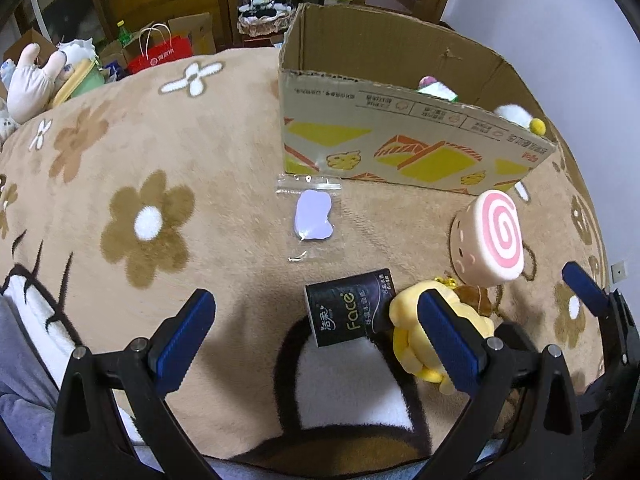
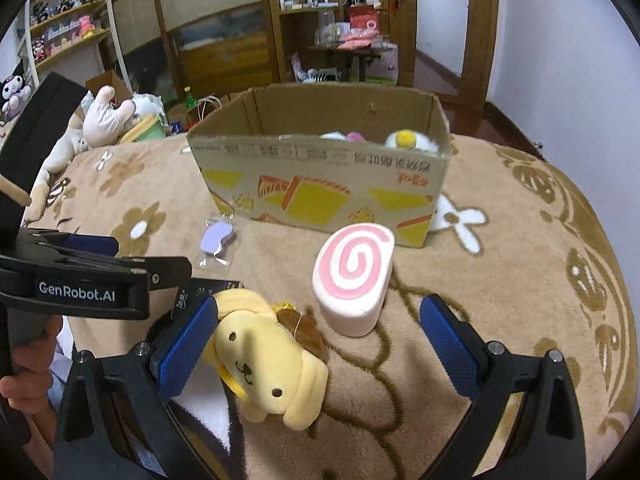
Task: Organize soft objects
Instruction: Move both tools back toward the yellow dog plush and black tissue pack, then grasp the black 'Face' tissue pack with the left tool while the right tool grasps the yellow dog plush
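A yellow dog plush (image 2: 268,360) lies on the brown flower blanket, between my right gripper's (image 2: 320,336) open fingers, nearer the left one. A pink-swirl roll squishy (image 2: 352,276) stands just beyond it. A black tissue pack (image 1: 350,312) lies left of the plush, between my left gripper's (image 1: 316,328) open fingers. The plush (image 1: 428,344) and squishy (image 1: 488,240) also show in the left wrist view. A purple soft piece in a clear bag (image 1: 312,216) lies farther ahead. The cardboard box (image 2: 320,184) behind holds a white-and-yellow plush (image 2: 408,140).
Plush toys (image 2: 104,120) and a green container sit past the blanket's far left edge. A red paper bag (image 1: 160,54), shelves and a cluttered table stand in the room behind. The blanket (image 2: 520,280) spreads wide to the right.
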### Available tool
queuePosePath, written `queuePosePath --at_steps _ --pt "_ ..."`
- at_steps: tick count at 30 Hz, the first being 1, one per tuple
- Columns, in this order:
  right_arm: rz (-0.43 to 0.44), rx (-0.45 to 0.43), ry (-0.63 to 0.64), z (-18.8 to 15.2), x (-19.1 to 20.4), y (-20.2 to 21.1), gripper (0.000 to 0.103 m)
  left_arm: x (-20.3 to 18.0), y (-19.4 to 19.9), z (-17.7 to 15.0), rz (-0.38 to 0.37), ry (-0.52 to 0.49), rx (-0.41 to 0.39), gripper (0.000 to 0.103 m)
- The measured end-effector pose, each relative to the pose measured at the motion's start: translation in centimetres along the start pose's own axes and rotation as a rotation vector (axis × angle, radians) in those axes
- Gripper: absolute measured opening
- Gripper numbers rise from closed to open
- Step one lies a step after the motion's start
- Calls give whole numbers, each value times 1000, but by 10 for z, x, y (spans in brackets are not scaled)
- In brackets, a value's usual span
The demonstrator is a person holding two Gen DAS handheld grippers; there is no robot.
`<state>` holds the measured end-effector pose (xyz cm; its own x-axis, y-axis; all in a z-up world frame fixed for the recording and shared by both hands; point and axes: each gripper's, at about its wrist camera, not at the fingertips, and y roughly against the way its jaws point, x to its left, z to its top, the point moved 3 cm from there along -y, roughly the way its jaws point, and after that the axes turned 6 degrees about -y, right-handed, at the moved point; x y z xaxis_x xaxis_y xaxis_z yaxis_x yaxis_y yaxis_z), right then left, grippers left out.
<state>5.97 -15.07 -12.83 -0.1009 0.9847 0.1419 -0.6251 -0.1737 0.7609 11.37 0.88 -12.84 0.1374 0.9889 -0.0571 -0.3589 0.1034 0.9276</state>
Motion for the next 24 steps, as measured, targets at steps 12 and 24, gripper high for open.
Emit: queuePosePath --at_steps 12,24 --pt "12 65 20 -7 8 -16 103 1 -17 4 -39 24 34 100" --pt "17 138 65 -17 20 -33 103 2 -39 4 -48 27 87 100"
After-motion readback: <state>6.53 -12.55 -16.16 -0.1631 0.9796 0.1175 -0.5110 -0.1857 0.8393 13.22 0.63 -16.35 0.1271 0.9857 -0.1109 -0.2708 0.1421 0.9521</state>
